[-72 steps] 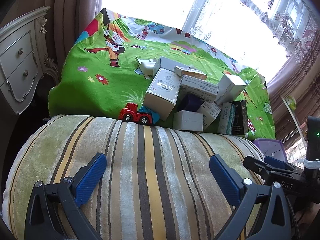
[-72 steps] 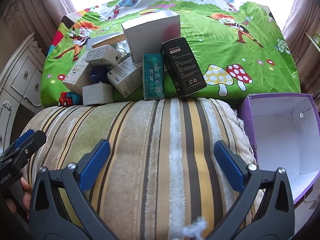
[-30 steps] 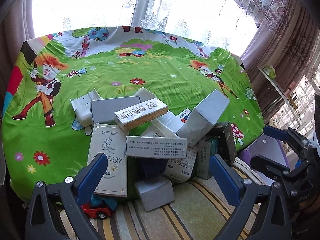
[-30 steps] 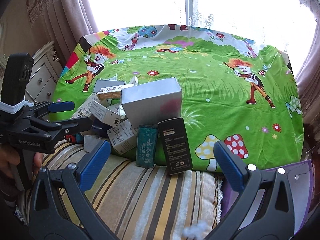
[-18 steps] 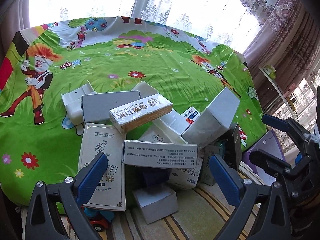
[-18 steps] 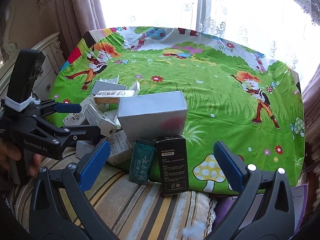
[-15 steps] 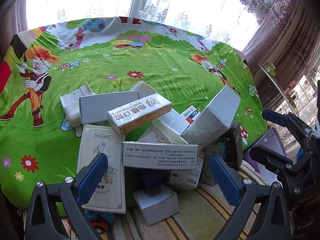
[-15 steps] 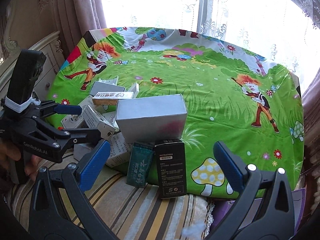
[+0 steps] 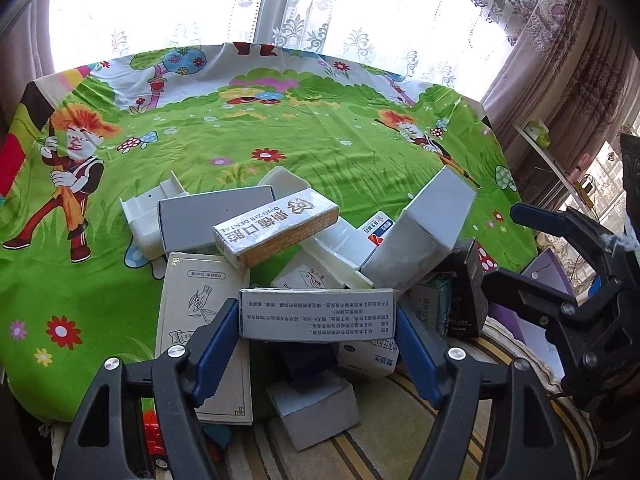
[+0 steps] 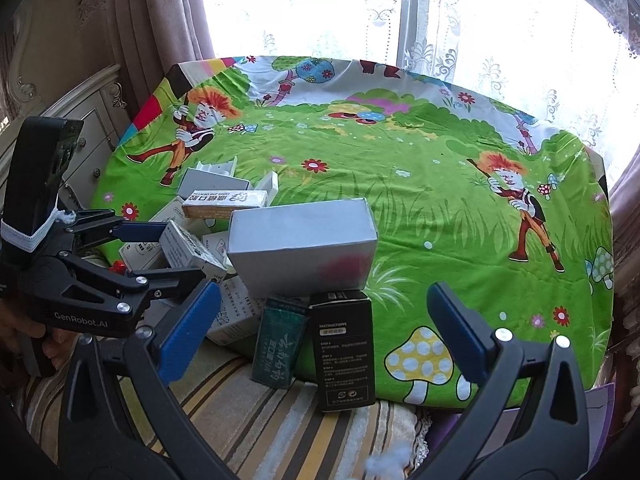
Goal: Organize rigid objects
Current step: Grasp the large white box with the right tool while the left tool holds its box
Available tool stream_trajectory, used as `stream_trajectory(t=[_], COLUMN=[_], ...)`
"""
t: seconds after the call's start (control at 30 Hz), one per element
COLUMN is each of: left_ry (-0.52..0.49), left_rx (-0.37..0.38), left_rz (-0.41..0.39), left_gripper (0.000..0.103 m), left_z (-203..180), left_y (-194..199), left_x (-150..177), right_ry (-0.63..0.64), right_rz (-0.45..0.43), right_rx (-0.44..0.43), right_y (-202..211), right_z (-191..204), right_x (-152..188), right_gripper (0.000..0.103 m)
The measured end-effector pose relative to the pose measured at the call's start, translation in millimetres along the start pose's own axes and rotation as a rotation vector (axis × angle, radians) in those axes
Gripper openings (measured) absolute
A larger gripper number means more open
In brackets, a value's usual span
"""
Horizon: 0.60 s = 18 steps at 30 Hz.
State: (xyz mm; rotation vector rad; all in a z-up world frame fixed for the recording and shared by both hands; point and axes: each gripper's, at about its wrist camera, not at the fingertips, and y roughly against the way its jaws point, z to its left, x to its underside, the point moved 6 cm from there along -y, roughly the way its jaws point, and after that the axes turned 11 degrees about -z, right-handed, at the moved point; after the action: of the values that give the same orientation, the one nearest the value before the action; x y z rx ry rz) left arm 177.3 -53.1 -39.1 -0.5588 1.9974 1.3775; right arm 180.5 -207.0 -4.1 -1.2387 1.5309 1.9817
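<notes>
Barely begun: boxes (image 9: pixel 280 236) lie heaped at the table's (image 9: pixel 320 136) near edge, left tongs (image 9: pixel 316 320) pinching a white box (image 9: pixel 318 314) by its ends, right tongs (image 10: pixel 320 324) wide and empty, purple bin (image 9: pixel 544 276) unfilled.

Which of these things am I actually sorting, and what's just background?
Job: white text box held in left gripper, dental box, grey box, black box, green box, purple bin.
Background: cartoon sheet, striped cushion, dresser, curtains.

Boxes (image 9: pixel 316 314) heaped on tablecloth (image 9: pixel 280 136) — cushion (image 10: pixel 256 412) in front.
</notes>
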Motion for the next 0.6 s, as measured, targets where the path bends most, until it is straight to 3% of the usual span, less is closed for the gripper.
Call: stream_trajectory(t=[0.37,0.6], left_ry=[0.070,0.107], left_rx=[0.012,0.020], left_rz=[-0.110,-0.146], left_gripper=[0.076,0.076], left_z=[8.8,15.1], left_y=[28.2,33.2], left_x=[-2.5,-4.2], right_ry=[0.056,0.020], right_rz=[0.017,-0.005], right_rx=[-0.048,-0.104], right_y=[-20.8,-18.9], right_z=[5.7,-0.6], right_x=[-14.1,-28.7], right_gripper=[0.103,0.103])
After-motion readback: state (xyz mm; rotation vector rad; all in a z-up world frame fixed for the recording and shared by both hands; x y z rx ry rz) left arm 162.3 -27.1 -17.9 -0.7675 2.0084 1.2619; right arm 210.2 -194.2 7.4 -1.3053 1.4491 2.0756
